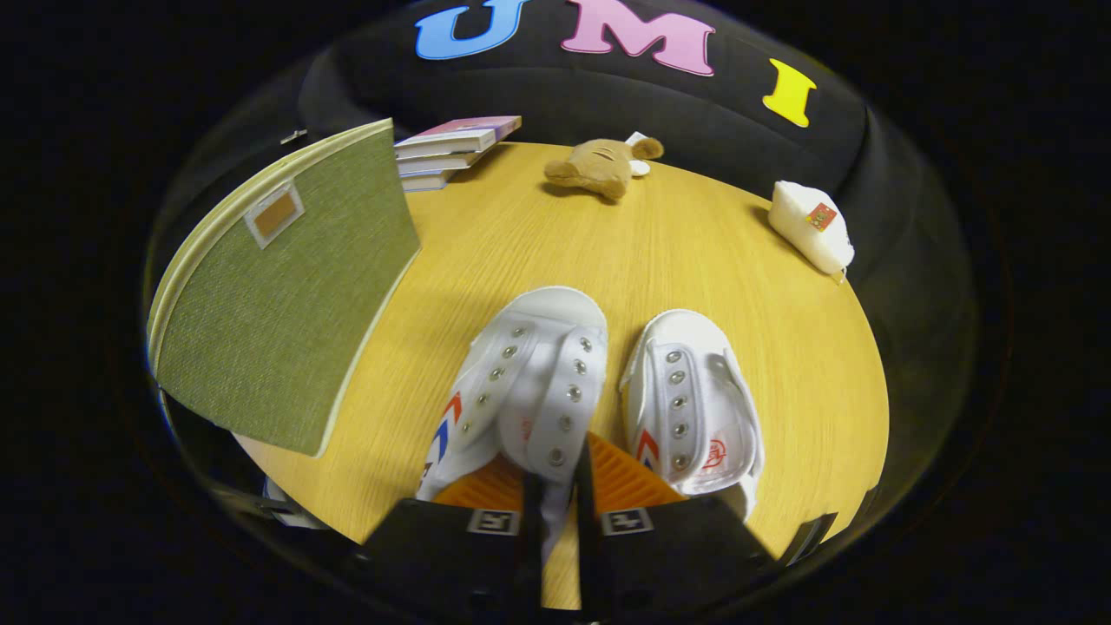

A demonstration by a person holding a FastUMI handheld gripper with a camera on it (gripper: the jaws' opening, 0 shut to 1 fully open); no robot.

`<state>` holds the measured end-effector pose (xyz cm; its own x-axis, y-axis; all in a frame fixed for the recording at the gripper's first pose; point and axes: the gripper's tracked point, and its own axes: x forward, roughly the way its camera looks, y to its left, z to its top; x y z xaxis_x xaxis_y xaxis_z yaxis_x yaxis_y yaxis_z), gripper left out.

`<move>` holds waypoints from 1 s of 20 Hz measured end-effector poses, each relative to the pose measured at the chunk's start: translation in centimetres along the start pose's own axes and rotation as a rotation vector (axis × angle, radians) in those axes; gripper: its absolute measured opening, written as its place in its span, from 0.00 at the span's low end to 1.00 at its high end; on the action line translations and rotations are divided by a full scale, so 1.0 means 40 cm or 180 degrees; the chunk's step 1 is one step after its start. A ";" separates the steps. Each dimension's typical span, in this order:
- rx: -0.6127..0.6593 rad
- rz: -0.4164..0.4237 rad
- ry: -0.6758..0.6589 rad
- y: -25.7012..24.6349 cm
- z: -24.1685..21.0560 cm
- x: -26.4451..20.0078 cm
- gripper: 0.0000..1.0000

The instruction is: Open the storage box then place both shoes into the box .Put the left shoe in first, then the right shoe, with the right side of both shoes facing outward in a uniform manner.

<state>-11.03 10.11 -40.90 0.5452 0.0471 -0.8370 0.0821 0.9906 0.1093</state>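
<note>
Hand-held gripper: clamped on the eyelet flap of the left white canvas lace-less shoe.
Handling: light, floppy canvas; hold near the collar.

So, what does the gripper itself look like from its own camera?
The gripper has two wide black blocks behind its fingers, one on each side of a narrow slot. Each block carries a small square black-and-white marker on top. Ahead of the blocks, the fingers bear ribbed pads. The fingers are closed on a flap of the shoe.
</note>
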 end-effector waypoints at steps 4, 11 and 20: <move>0.0224 0.0096 -0.0034 0.005 0.022 -0.010 0.07; 0.0452 0.0257 -0.0212 0.033 0.142 -0.105 0.07; 0.0551 0.0613 -0.0406 0.176 0.436 -0.318 0.07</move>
<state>-2.84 14.23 -20.16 0.6641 0.2049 -0.7190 0.1022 0.9278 0.3588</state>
